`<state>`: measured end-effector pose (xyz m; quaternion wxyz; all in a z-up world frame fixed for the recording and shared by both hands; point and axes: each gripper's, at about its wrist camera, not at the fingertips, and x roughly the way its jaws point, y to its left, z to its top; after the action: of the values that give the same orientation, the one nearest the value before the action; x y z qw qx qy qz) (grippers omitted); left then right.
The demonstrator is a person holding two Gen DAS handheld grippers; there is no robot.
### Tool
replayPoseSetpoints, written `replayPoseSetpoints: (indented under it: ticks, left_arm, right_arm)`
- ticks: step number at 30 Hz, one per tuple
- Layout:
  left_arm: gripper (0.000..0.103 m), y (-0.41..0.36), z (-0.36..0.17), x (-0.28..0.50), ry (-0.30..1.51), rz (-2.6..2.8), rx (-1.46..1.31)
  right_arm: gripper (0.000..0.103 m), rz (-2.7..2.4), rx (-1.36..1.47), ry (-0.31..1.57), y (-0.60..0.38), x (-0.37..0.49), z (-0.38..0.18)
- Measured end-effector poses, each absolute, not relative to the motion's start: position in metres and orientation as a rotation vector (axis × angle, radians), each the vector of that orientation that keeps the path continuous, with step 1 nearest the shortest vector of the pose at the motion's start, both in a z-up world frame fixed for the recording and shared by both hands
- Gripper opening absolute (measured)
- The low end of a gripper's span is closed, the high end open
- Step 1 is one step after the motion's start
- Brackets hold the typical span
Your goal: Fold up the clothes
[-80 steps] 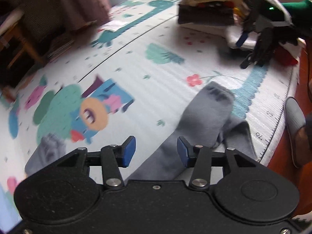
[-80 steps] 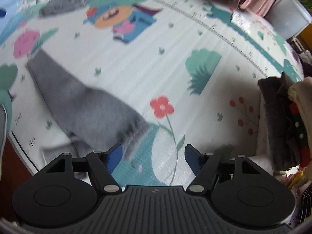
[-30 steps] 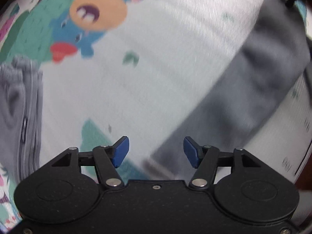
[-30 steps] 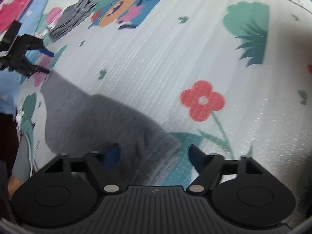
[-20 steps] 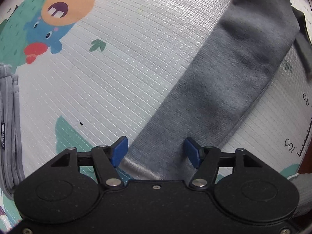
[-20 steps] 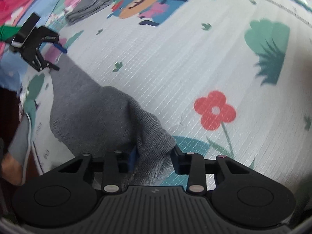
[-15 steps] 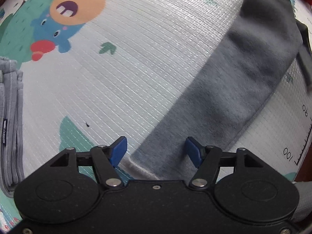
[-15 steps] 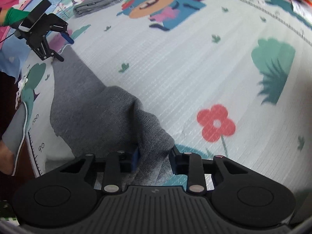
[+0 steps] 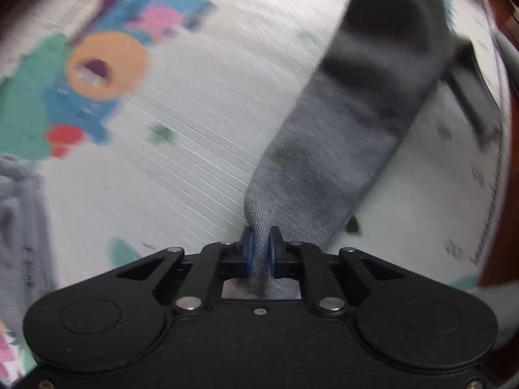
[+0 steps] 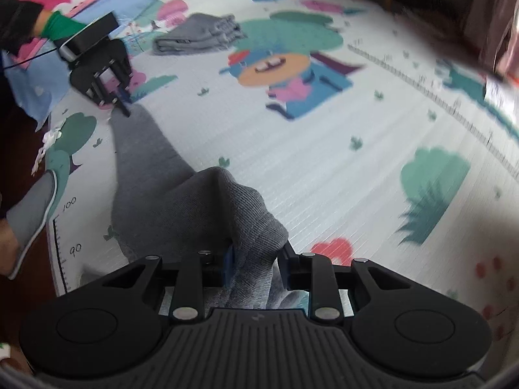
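left gripper [image 9: 259,249] now pinches grey garment [image 9: 340,149]; right gripper [image 10: 254,267] closing on it

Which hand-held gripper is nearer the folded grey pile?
Left. The left hand-held gripper pinches the grey garment at its far end, close to the folded pile. The right hand-held gripper grips the near end, farther away.

Under my fingers lies a pale ribbed play mat [image 10: 324,168] printed with a cartoon figure, green bushes, a red flower and ruler marks along its lower left edge. On it, a long grey garment [image 10: 152,175] runs from lower centre toward the upper left. A folded grey pile [image 10: 198,34] lies at top, left of centre.
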<state>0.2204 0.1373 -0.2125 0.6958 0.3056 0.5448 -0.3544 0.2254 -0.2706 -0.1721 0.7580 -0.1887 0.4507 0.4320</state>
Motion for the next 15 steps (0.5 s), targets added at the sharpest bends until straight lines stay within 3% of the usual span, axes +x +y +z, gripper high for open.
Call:
replayPoseSetpoints:
  ticks: [5, 15]
  left_arm:
    - [0.008, 0.144, -0.192, 0.242, 1.158, -0.671, 0.633]
    - [0.008, 0.156, -0.219, 0.254, 1.235, -0.635, 0.656]
  right_arm:
    - [0.029, 0.913, -0.610, 0.887, -0.255, 0.236, -0.167]
    - [0.028, 0.893, -0.885, 0.740, -0.182, 0.290, -0.191]
